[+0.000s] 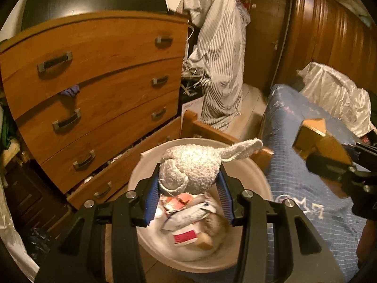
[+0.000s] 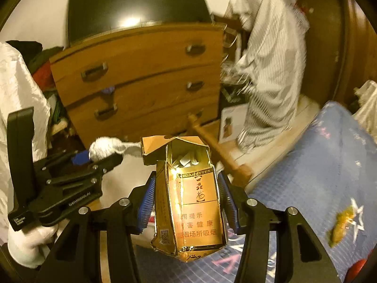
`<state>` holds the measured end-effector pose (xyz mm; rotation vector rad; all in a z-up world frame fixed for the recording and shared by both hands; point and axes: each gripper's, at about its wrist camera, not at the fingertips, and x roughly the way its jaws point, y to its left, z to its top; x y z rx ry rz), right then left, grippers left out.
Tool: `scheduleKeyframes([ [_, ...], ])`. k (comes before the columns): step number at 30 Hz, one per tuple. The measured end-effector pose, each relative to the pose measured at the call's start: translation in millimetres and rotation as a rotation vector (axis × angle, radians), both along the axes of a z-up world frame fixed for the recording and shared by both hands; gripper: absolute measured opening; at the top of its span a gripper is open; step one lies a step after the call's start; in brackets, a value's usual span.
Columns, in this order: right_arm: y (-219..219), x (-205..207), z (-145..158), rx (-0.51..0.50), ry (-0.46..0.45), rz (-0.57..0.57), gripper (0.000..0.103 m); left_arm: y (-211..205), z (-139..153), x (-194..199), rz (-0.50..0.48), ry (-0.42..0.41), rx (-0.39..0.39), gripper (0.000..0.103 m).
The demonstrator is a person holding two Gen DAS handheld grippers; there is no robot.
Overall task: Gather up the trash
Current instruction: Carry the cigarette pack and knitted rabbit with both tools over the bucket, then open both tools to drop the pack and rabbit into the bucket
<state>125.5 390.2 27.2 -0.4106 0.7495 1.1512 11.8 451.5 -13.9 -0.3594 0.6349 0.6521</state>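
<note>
My left gripper (image 1: 188, 176) is shut on a balled white terry sock (image 1: 190, 169) and holds it above a round white bin (image 1: 254, 179) with wrappers and paper trash (image 1: 186, 221) inside. My right gripper (image 2: 186, 186) is shut on a crushed gold cigarette pack (image 2: 188, 202), its torn lid open. The pack also shows at the right of the left wrist view (image 1: 318, 139). The left gripper with the sock (image 2: 103, 152) shows at the left of the right wrist view.
A wooden chest of drawers (image 1: 94, 89) stands behind the bin, its lower drawers ajar. A striped cloth (image 1: 219, 59) hangs over something at the back. A bed with a blue checked cover (image 2: 318, 165) lies to the right, a yellowish scrap (image 2: 341, 226) on it.
</note>
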Motion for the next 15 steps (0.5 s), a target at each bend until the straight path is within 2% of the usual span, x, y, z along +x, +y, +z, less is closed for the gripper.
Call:
scheduleKeyframes([
  [6,51.1,10.9,-30.4,-0.122,0.058,0.018,0.053,33.6,-18.1,2.3,0.013,0.048,-0.082,0.042],
  [10,64.2,17.1,-41.7,-0.144,0.096,0.015,0.053,48.0,-32.6,2.8,0.026,0.057,-0.131,0.042],
  [15,66.9,22.5,-50.7,-0.156,0.105,0.010,0.053,54.3,-39.6,3.9,0.029,0.060,-0.144,0.042],
])
